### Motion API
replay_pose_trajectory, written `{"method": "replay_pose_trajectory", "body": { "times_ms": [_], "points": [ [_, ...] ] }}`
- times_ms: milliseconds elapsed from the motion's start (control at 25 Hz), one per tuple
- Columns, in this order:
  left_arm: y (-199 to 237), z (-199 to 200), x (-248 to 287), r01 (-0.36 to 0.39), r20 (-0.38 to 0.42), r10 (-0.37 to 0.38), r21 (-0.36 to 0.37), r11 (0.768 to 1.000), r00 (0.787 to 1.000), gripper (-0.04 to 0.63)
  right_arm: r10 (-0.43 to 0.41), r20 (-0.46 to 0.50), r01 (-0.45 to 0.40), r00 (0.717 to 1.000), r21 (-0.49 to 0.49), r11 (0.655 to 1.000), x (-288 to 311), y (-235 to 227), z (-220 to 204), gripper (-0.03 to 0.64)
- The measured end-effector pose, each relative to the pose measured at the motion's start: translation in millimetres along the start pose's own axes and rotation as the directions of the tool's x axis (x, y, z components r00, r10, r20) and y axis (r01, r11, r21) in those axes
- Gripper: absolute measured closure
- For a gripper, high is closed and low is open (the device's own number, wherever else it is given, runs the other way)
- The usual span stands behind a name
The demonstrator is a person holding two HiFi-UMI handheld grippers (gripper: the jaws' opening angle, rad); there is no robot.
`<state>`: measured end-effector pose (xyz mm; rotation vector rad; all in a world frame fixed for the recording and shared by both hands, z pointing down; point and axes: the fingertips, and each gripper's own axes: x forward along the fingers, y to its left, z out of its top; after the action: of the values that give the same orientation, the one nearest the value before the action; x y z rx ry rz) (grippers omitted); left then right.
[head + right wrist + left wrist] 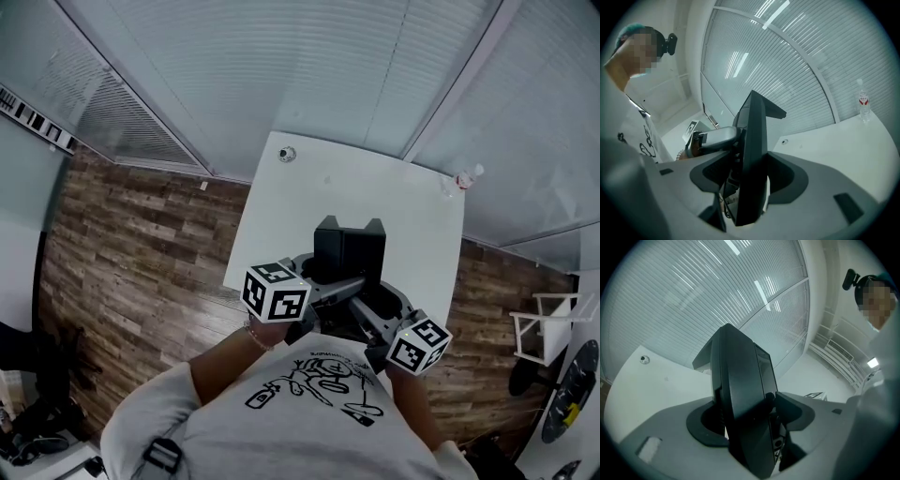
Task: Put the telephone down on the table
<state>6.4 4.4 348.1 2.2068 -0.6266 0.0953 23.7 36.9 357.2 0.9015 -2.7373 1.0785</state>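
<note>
A black telephone is held up over the near end of the white table, between both grippers. My left gripper clamps its left side, and in the left gripper view the telephone stands edge-on, filling the gap between the jaws of the left gripper. My right gripper clamps the other side. In the right gripper view the right gripper has its jaws pressed on the telephone. The telephone's underside is hidden.
A small round object lies at the table's far left corner and a plastic bottle stands at the far right corner. Wooden floor flanks the table. A white frame stands at right. Windows with blinds lie beyond.
</note>
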Motion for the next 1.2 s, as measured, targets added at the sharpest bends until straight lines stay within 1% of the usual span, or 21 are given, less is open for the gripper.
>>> {"method": "replay_pose_trajectory", "body": {
  "times_ms": [280,680,1000,1200],
  "points": [
    [10.6,23.1,38.9,-0.027,0.019,0.028,-0.016,0.999,0.999,0.282,0.035,-0.018,-0.035,0.999,-0.001,0.999,-2.0,-39.2,26.6,0.393],
    [18.7,39.2,87.3,-0.064,0.03,0.065,-0.042,0.997,0.997,0.282,0.071,-0.044,-0.07,0.997,0.016,0.997,-12.6,-85.9,49.2,0.393],
    [18.7,41.2,111.4,-0.101,0.046,0.104,-0.054,0.993,0.994,0.284,0.108,-0.065,-0.107,0.992,0.023,0.994,-23.3,-107.8,56.6,0.393],
    [18.2,37.8,114.9,-0.113,0.046,0.116,-0.063,0.992,0.992,0.284,0.119,-0.072,-0.117,0.99,0.03,0.993,-26.4,-111.2,54.0,0.393]
  ]
}}
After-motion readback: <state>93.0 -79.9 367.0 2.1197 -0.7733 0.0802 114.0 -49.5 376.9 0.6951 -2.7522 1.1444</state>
